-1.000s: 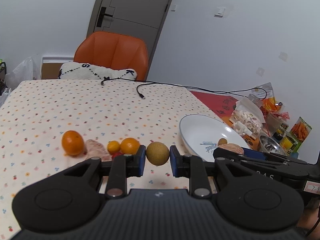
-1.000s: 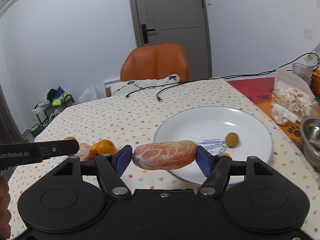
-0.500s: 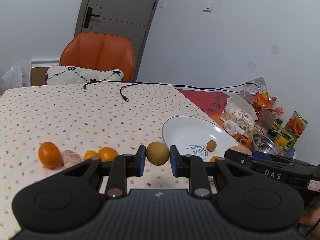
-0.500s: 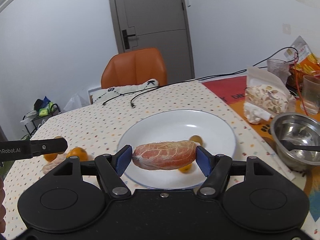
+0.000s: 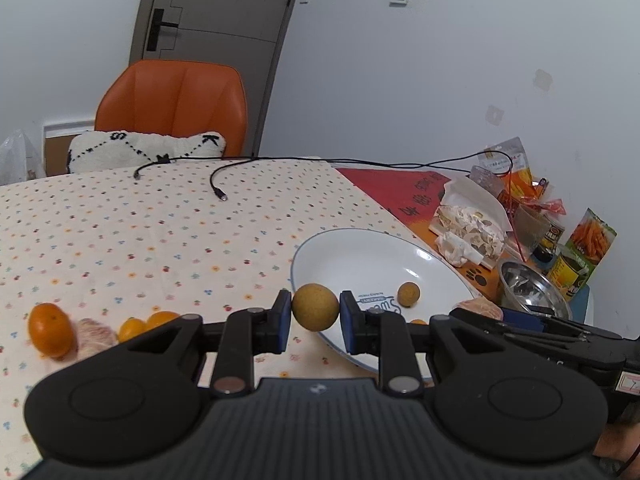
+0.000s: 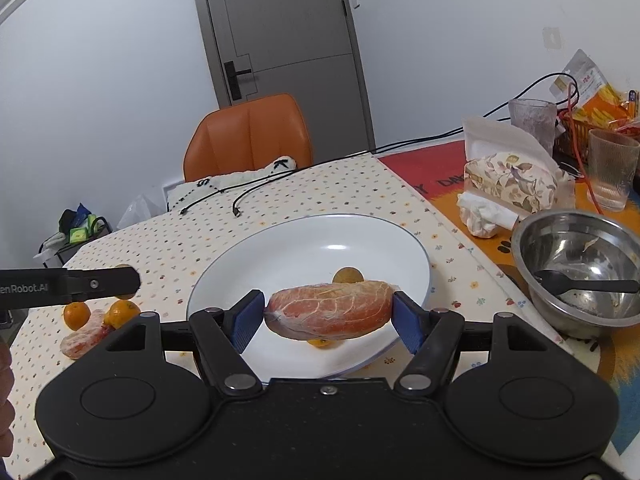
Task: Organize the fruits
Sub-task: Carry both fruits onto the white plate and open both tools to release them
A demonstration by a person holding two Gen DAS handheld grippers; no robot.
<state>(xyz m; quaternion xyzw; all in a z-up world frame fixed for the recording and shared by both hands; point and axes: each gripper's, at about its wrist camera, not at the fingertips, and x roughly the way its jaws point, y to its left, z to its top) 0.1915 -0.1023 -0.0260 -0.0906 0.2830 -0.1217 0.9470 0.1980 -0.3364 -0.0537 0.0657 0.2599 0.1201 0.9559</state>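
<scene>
My left gripper (image 5: 315,307) is shut on a round brown longan (image 5: 315,306), held over the near-left rim of the white plate (image 5: 352,256). My right gripper (image 6: 329,316) is shut on a peeled pomelo segment (image 6: 329,314), hovering above the plate (image 6: 280,256). On the plate lie another longan (image 5: 408,294) (image 6: 348,275) and a small orange fruit (image 6: 321,342), mostly hidden. Left of the plate on the cloth sit a tangerine (image 5: 50,330), a second peeled segment (image 5: 94,332) (image 6: 82,340) and small oranges (image 5: 132,329) (image 6: 77,315).
A steel bowl (image 6: 580,268) with a black spoon stands right of the plate, with a tissue pack (image 6: 512,184), glasses (image 6: 612,168) and snack bags behind. Black cables (image 5: 218,184) lie at the far table side, an orange chair (image 5: 172,108) behind.
Both grippers have moved right, toward and over the plate, each still holding its fruit. The loose fruit on the cloth has slid left in both views.
</scene>
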